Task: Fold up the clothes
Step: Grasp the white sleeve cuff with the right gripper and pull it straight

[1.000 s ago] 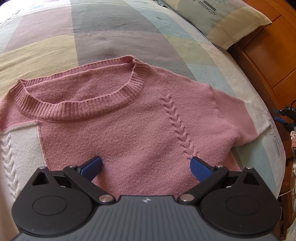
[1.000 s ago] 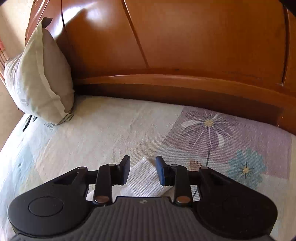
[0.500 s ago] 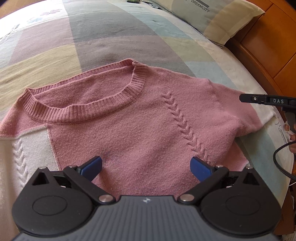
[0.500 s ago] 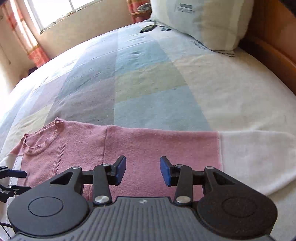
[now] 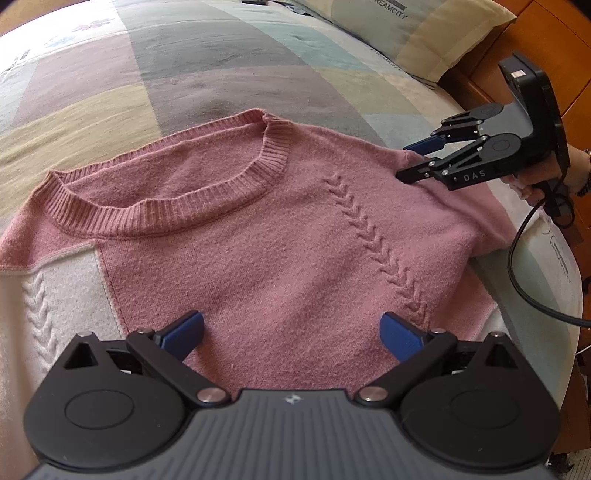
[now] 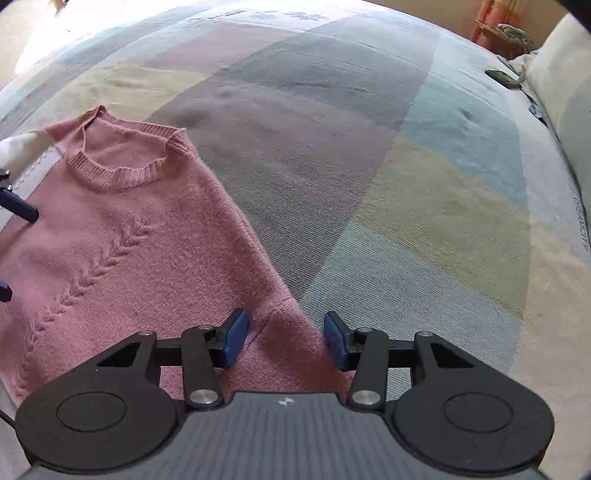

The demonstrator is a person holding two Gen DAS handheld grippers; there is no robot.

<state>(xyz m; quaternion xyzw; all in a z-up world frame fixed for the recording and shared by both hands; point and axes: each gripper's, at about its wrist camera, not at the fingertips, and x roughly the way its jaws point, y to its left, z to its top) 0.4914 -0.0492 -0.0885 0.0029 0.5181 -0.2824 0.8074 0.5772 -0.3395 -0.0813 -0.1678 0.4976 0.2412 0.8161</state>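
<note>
Pink sweater (image 5: 258,236) spread flat on the patchwork bedspread (image 6: 369,166), filling mid-frame. Left gripper (image 5: 291,330) at bottom centre, spread wide over the sweater body, holding nothing. Right gripper (image 6: 285,334) partly open, straddling the shoulder edge, not yet pinching.

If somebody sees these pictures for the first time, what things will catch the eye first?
First, the pink sweater lying flat, neck hole up, on the patchwork bed cover. Next, the right tongs, open at its shoulder edge, with the left tongs open over its lower front. A pale pillow lies near the wooden headboard.
</note>
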